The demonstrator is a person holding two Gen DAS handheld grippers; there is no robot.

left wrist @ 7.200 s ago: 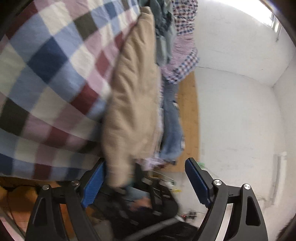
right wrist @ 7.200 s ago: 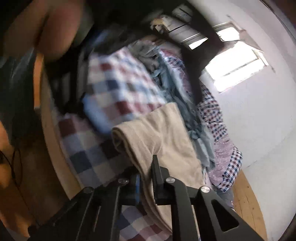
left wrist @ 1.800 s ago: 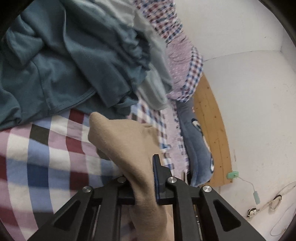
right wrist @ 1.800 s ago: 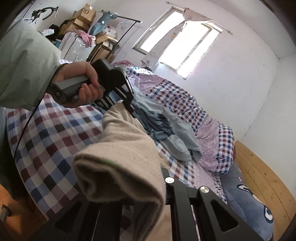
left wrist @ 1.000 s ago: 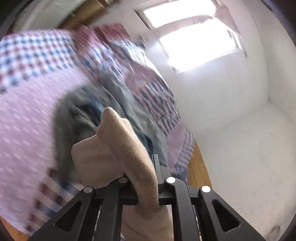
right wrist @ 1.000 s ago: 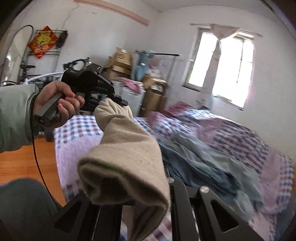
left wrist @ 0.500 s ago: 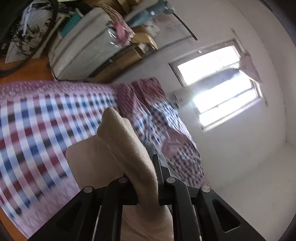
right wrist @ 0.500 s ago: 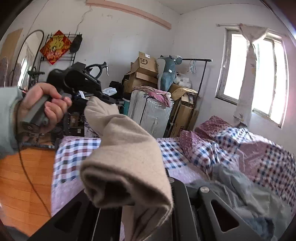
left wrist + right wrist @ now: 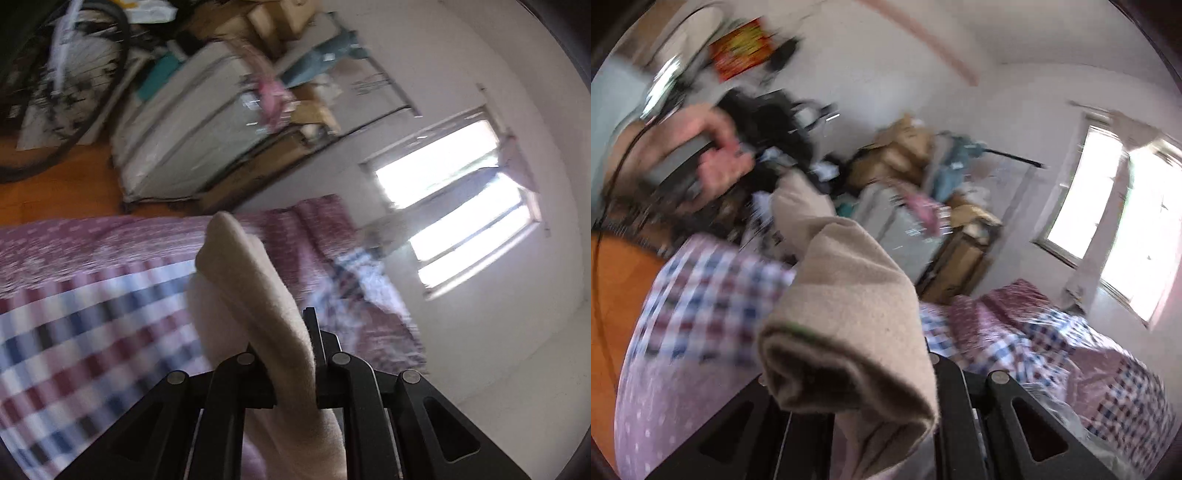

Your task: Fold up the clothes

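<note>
Left wrist view first: the bed with its checked red, white and blue cover [image 9: 92, 332] fills the frame from 7 to 10 o'clock, with a bright window [image 9: 454, 206] at 3 o'clock and stacked cardboard boxes and a wrapped white appliance [image 9: 192, 122] at 11 o'clock. Over the bed hangs the beige fleece garment [image 9: 255, 288], its thick folded edge rising toward 12 o'clock out of the left gripper [image 9: 295, 354], whose fingers are clamped together on the cloth.

From the right wrist view, the same garment [image 9: 849, 314] drapes over the right gripper [image 9: 886, 413], hiding its fingers; I judge them closed on the cloth, since the fabric hangs from there. At 10 o'clock the person's left hand [image 9: 713, 158] grips the other tool, and the cloth spans between the 2 tools.

The step in hand looks like carrying the garment to a bare stretch of bed. To do it well, keep the span taut and level, lower the hanging part first, and release only once it lies flat.
</note>
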